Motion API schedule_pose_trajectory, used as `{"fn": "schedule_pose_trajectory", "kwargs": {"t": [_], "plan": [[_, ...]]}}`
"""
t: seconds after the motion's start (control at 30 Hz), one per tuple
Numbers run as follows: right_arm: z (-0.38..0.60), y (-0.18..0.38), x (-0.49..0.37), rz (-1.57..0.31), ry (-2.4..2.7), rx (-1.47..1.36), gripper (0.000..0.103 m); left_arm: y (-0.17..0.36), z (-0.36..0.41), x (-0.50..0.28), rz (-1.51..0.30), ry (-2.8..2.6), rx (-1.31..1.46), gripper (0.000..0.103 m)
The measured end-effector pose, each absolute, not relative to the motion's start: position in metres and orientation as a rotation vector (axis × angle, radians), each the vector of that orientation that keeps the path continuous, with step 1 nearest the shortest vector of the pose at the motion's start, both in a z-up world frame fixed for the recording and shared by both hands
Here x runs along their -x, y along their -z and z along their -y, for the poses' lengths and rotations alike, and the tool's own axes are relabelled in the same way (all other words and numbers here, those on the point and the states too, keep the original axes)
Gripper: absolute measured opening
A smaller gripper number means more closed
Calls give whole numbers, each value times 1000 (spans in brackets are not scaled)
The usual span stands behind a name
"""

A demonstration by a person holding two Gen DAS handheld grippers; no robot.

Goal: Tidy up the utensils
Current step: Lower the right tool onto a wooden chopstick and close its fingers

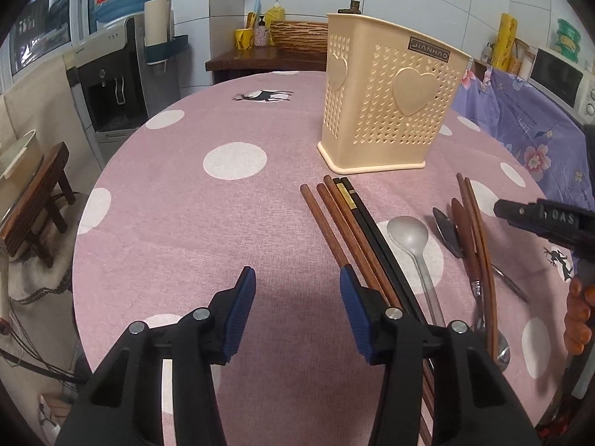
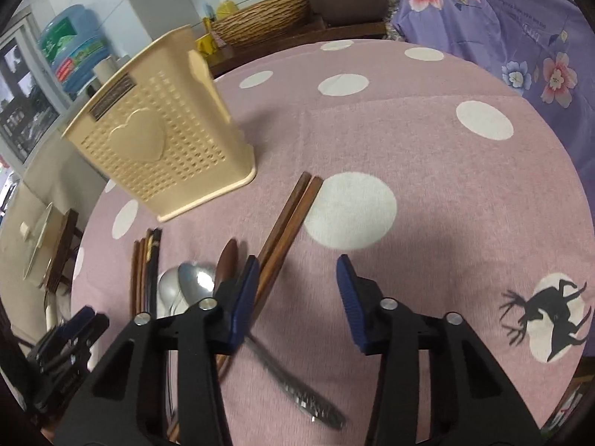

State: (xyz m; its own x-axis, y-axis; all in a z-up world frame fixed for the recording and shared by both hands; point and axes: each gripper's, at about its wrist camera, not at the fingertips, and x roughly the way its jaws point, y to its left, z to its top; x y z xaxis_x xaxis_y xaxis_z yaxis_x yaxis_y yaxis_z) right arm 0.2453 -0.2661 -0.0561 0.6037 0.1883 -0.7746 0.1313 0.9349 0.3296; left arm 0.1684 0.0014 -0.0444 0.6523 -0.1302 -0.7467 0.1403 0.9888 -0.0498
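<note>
Listed: one perforated cream plastic holder, heart-embossed; seven chopsticks, five brown wood, two black; three spoons. Both the left gripper and the right gripper are spread, pinching nothing.

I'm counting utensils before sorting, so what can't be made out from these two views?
- Holder inside: in both views its walls hide the contents.
- Chopsticks, near ends: left view, behind the left gripper.
- Wooden-handled utensil, head: left view, under the chopstick pair.
- Spoons, handles: right view, behind the right gripper; one handle is blurred.
</note>
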Motion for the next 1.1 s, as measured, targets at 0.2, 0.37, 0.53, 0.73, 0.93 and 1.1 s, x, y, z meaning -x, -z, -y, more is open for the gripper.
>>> {"fn": "schedule_pose_trajectory", "kwargs": {"t": [0.2, 0.37, 0.53, 0.73, 0.93, 1.1], "plan": [[266, 63, -272, -999, -14, -408, 25, 47, 1, -166, -854, 159, -15, 48], [268, 65, -286, -1027, 13, -383, 21, 46, 2, -167, -850, 153, -28, 48], [271, 64, -297, -1054, 21, -385, 20, 48, -3, -169, -859, 141, -26, 48], [265, 64, -306, -1073, 17, -379, 20, 49, -5, -169, -859, 136, -21, 48], [259, 64, -319, -1067, 61, -339, 17, 47, -2, -169, -856, 143, -27, 48], [281, 66, -314, -1103, 53, -338, 13, 49, -6, -164, -857, 143, -40, 48]]}}
